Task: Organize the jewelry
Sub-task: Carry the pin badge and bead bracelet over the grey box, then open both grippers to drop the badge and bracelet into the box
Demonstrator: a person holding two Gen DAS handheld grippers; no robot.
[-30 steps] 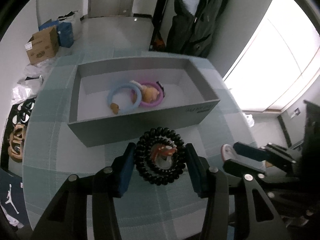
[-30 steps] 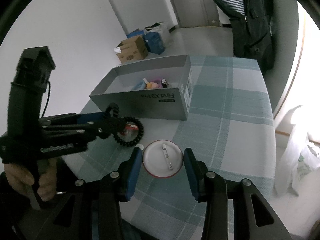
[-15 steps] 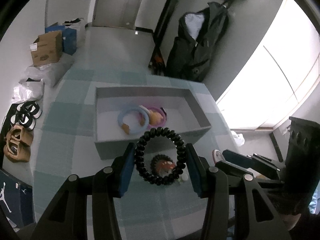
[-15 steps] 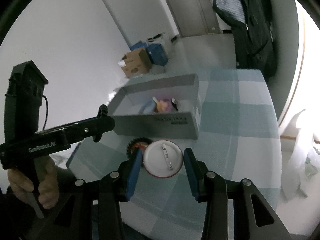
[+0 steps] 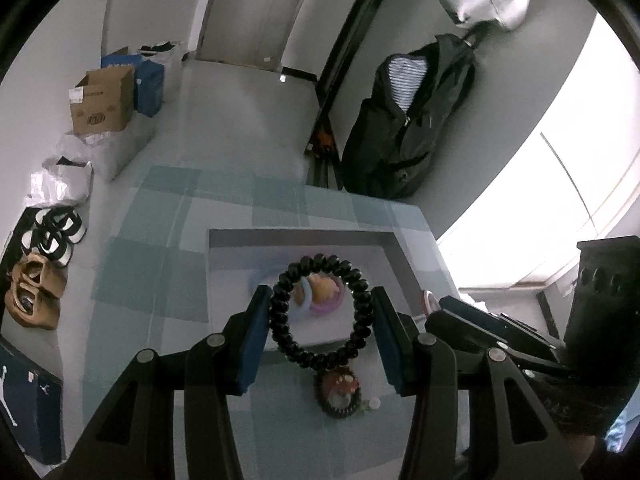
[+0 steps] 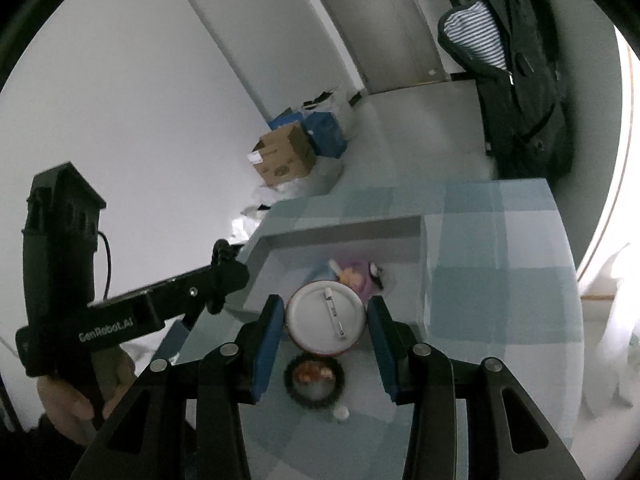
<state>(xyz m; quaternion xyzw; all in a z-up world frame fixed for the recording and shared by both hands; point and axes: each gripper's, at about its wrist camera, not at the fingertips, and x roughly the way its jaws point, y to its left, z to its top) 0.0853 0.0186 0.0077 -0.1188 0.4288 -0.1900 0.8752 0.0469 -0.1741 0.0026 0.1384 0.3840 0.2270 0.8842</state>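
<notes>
Both grippers have come up off the counter (image 5: 168, 280) since a second ago, each carrying its piece above the grey box (image 5: 304, 236). The left gripper (image 5: 320, 320) has its jaws closed against the sides of the black spiral hair tie (image 5: 322, 312), which a second ago sat low over the checked cloth and now hangs in front of the box's open top. Through its ring you can see the blue ring (image 5: 306, 294) and the pink ring (image 5: 332, 304) lying together inside the box.

The right gripper (image 6: 327, 320) has its jaws pressed to the edges of the round white badge (image 6: 326, 318), pin side up; it too has risen and moved toward the box, so the badge now overlaps the box's near wall in the right wrist view.

Left behind on the counter, near the box, is a dark beaded bracelet (image 6: 314, 380) around something orange, with a small white bead (image 6: 341, 413) just beside it.
</notes>
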